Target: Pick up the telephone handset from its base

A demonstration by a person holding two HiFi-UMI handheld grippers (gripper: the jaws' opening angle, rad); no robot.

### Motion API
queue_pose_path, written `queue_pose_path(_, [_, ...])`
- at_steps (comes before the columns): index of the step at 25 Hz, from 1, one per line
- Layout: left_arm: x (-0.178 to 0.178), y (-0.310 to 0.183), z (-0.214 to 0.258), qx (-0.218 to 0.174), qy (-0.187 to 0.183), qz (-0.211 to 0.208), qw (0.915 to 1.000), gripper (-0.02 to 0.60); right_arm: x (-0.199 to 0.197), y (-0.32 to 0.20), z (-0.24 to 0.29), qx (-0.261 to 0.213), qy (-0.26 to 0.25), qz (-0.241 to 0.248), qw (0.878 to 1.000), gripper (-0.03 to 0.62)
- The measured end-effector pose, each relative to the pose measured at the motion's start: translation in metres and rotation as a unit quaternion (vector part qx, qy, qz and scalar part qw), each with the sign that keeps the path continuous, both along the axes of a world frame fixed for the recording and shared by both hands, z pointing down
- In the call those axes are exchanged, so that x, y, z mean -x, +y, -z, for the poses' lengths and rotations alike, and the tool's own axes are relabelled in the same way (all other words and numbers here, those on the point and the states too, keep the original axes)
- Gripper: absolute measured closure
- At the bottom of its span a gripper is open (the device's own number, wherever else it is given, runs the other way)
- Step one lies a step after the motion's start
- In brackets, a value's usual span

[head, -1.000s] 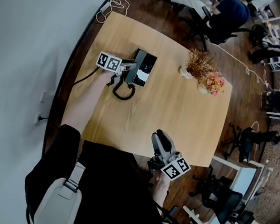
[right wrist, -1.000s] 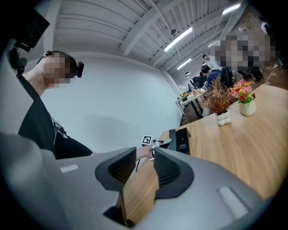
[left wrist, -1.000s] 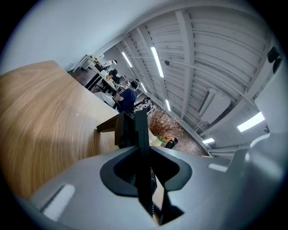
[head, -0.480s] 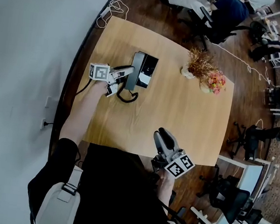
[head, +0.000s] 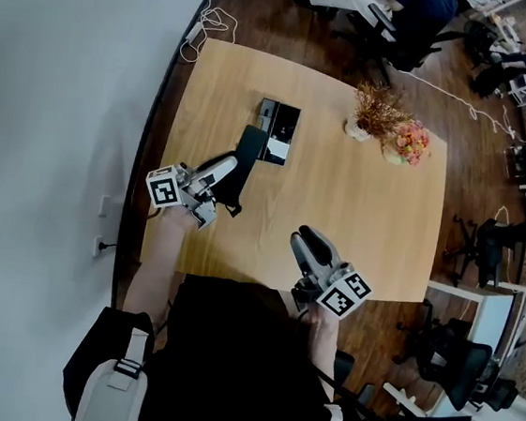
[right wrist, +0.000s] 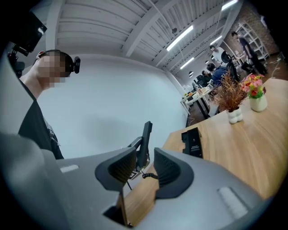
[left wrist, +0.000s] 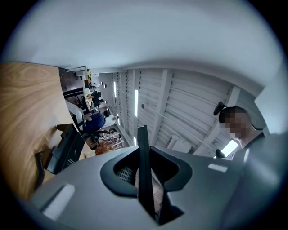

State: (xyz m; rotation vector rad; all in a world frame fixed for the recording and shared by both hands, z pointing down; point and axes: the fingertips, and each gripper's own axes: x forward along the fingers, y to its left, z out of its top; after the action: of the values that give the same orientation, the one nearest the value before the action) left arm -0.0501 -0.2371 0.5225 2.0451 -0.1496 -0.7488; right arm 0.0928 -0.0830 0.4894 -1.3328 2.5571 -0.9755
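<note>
Where a second ago the left tool (head: 223,167) sat at the base (head: 278,133), it now stands raised, nearer the tabletop's (head: 365,226) left edge. Its jaws are clamped narrow on the handset (head: 244,155), which is lifted clear. The base lies beyond its tips, apart. Bare wood between the tools. The right tool (head: 308,245) hovers at the near edge, jaws parted, empty. Well beyond it, rightward, flower vases (head: 385,134).
</note>
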Motion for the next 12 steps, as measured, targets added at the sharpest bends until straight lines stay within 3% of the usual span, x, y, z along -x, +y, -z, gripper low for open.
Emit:
queue_pose_path(3, [0.009, 0.012, 0.005, 0.041, 0.058, 0.008, 0.9974, 0.506, 0.009, -0.005, 0.001, -0.001, -0.003, 0.007, 1.0, 0.477])
queue_pose_path(6, [0.021, 0.013, 0.01, 0.064, 0.091, 0.025, 0.9935, 0.506, 0.016, -0.011, 0.001, -0.003, -0.004, 0.01, 1.0, 0.477])
queue_pose_path(12, [0.034, 0.022, 0.055, 0.045, 0.143, 0.04, 0.988, 0.506, 0.015, -0.016, 0.003, -0.006, -0.01, 0.006, 1.0, 0.477])
